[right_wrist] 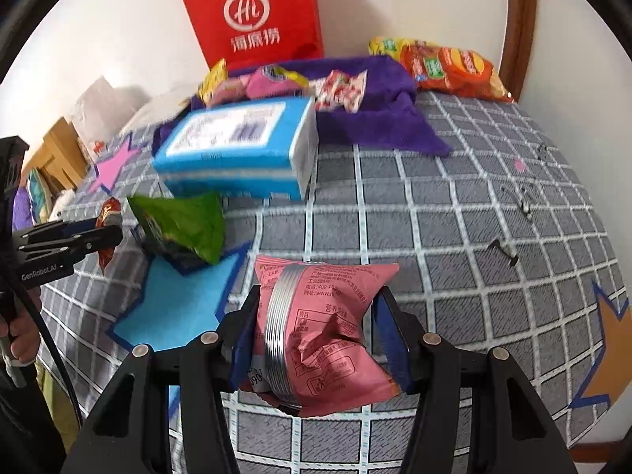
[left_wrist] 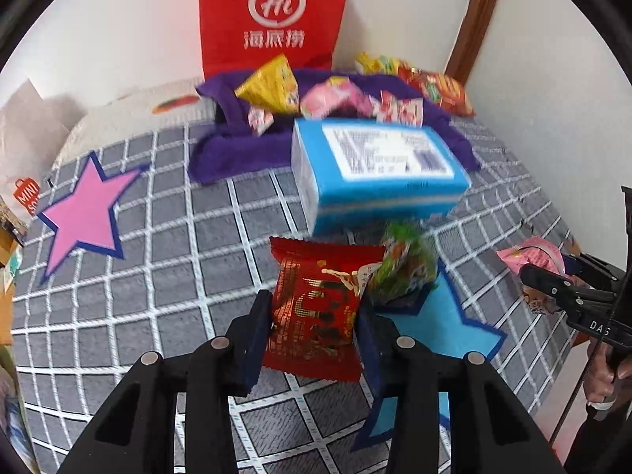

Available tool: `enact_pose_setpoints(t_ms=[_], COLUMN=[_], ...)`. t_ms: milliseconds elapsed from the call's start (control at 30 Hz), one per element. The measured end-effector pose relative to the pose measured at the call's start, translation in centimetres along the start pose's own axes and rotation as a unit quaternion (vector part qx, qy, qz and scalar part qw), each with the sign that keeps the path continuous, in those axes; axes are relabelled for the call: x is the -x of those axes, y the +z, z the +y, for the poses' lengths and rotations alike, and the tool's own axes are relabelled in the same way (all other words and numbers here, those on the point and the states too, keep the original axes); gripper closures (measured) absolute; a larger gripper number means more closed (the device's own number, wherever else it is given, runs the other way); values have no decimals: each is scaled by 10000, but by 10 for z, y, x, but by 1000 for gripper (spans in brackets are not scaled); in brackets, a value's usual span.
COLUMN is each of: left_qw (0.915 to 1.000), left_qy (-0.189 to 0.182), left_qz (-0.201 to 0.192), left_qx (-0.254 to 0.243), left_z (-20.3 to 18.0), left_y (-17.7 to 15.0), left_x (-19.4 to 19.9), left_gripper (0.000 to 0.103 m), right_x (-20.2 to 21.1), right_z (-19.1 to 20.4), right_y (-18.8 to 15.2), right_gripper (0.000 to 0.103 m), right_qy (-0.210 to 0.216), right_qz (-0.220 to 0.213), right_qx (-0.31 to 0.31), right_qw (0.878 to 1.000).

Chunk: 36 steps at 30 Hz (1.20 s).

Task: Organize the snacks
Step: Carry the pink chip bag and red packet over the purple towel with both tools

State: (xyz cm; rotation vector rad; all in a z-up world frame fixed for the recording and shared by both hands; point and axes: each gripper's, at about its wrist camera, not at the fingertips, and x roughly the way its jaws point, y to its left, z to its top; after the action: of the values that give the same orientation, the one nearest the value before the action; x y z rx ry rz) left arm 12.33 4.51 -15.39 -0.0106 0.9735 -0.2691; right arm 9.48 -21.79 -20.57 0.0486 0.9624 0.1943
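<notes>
A red snack packet (left_wrist: 316,312) is clamped in the left gripper (left_wrist: 314,316), a pink snack packet (right_wrist: 320,331) in the right gripper (right_wrist: 316,328), green packet (left_wrist: 403,264) lying just ahead.

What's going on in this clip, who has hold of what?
A person is sorting snacks on a grey checked cloth, one tool in each hand. The left tool is shut on a red snack packet; the right tool is shut on a pink snack packet. A green packet lies on the blue star, in front of a blue box. More snacks sit on a purple cloth.
</notes>
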Motion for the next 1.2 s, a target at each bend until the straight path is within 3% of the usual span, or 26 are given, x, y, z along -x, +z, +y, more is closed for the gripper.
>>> enact_pose_setpoints(t_ms=[300,733,900,1200], left_qw=[9993,9974,9966,9965], left_qy=[-33,15,53,-11], left_qz=[-350,-661,-781,-739], left_qx=[140,278,273,387], left_z=[5,18,20,28], left_y=[40,132,166,206], left_x=[25,29,21,-12], left_gripper=[64,64,64,64], right_x=[29,51,41,-1], right_z=[8,9,12,12], right_y=[46,160,203,243], right_gripper=[48,48,48,48], right_qy=[-75,-58,-16,227], right_qz=[-460,-1076,-1153,-1063], right_qx=[71,247,296,360], right_qw=[9989,9939,9929,9934])
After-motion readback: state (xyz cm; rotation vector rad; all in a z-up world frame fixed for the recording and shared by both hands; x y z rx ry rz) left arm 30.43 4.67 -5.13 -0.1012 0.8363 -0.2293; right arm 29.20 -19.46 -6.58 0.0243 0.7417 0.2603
